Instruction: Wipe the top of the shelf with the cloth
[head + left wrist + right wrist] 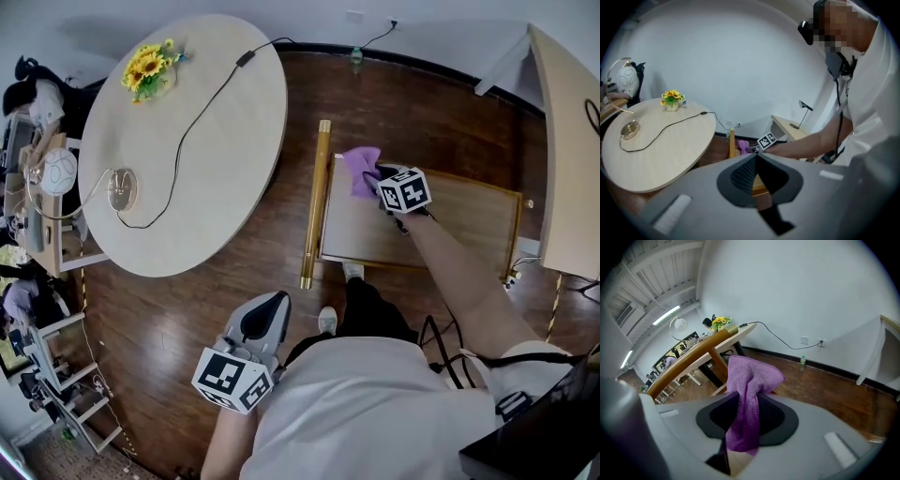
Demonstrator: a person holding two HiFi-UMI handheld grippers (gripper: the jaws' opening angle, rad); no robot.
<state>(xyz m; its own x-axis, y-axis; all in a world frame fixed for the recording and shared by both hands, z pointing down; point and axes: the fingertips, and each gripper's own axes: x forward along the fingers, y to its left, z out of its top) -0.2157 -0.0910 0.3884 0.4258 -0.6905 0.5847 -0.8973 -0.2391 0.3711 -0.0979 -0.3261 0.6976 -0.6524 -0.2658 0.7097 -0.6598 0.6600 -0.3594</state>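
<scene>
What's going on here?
A person is working with two handheld grippers. The right gripper is shut on a purple microfibre cloth and holds it at the far-left corner of the top of the low wooden shelf, with the arm stretched out over it. Whether the cloth is pressing on the wood can't be told. The left gripper hangs near the person's body above the dark wooden floor, jaws together with nothing in them.

Office or studio room: white walls, dark wood floor (pixel 187 319), big round table (pixel 216 141) with sunflowers (pixel 150 67) and desk lamp (pixel 58 173); cluttered desks (pixel 23 150) along left edge; tube light (pixel 665 315) on open-beam ceiling.
</scene>
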